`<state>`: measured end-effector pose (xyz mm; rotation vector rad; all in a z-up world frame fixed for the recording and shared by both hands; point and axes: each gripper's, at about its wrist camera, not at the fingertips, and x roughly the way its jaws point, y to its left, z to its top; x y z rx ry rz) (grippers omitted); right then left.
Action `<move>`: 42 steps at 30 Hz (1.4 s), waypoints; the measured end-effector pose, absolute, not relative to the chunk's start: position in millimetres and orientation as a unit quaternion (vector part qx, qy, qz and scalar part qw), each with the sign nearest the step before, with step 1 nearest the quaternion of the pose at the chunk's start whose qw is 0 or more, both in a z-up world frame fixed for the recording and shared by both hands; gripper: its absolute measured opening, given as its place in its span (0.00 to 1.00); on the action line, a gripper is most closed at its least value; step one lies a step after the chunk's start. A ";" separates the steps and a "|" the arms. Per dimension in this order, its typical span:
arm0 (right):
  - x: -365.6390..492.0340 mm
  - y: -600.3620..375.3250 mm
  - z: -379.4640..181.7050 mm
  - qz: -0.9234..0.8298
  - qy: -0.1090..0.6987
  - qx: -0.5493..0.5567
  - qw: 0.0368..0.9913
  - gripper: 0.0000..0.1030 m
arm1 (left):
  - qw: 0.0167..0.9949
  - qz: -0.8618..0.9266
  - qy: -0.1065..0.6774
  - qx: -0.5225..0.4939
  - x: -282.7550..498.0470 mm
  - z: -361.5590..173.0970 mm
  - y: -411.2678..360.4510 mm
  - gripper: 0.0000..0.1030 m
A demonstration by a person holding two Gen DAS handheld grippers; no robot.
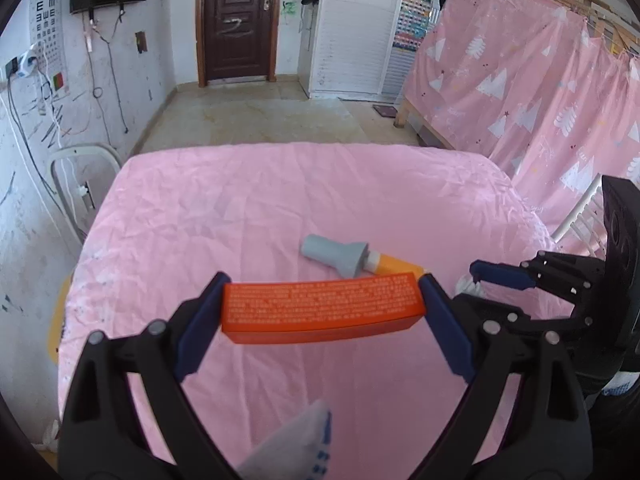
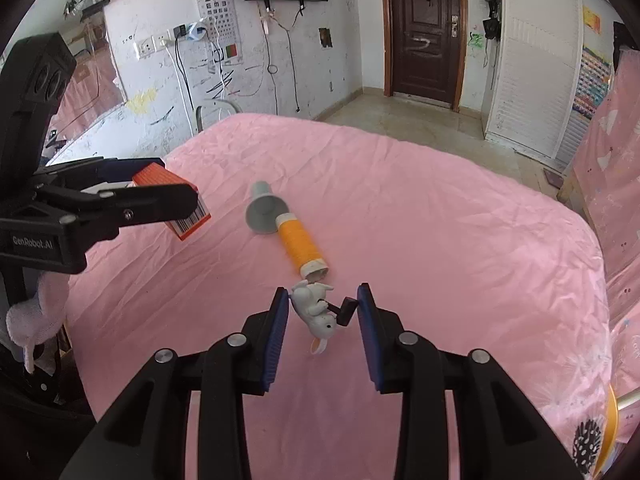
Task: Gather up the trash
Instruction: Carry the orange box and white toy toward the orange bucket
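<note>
An orange box (image 1: pixel 320 306) with white print is clamped lengthwise between the blue pads of my left gripper (image 1: pixel 322 312), held above the pink sheet (image 1: pixel 240 208). From the right wrist view, the left gripper (image 2: pixel 180 184) hangs at the left with the box's barcode end (image 2: pixel 192 220) sticking out. An orange tube with a grey funnel-shaped cap (image 2: pixel 288 232) lies on the sheet mid-bed, the same tube (image 1: pixel 352 260) showing just beyond the box. My right gripper (image 2: pixel 323 304) is shut on a small white animal figurine (image 2: pixel 312 304) with a black hammer, right by the tube's open end.
Pink patterned curtains (image 1: pixel 520 92) hang along the right side. A white chair frame (image 1: pixel 80 168) stands by the left wall. A white knitted sleeve (image 2: pixel 36 312) shows behind the left gripper. Beyond the bed's far edge are bare floor (image 1: pixel 248 116) and a dark door (image 1: pixel 236 20).
</note>
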<state>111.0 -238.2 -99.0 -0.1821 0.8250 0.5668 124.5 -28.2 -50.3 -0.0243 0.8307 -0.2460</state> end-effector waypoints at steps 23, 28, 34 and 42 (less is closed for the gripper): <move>83.9 -410.3 -49.9 0.170 0.309 0.019 0.936 0.24 | 0.902 -0.212 0.367 0.084 115.4 -12.0 -180.4 0.87; 75.7 -449.9 -51.0 0.140 0.302 0.038 0.942 0.24 | 0.893 -0.242 0.366 0.104 114.1 -9.7 -224.6 0.87; 68.5 -492.6 -60.3 0.095 0.300 0.051 0.948 0.24 | 0.883 -0.272 0.364 0.120 110.8 -8.1 -269.5 0.87; 68.7 -543.0 -75.5 0.041 0.305 0.064 0.949 0.24 | 0.862 -0.308 0.374 0.150 105.1 -15.4 -335.8 0.87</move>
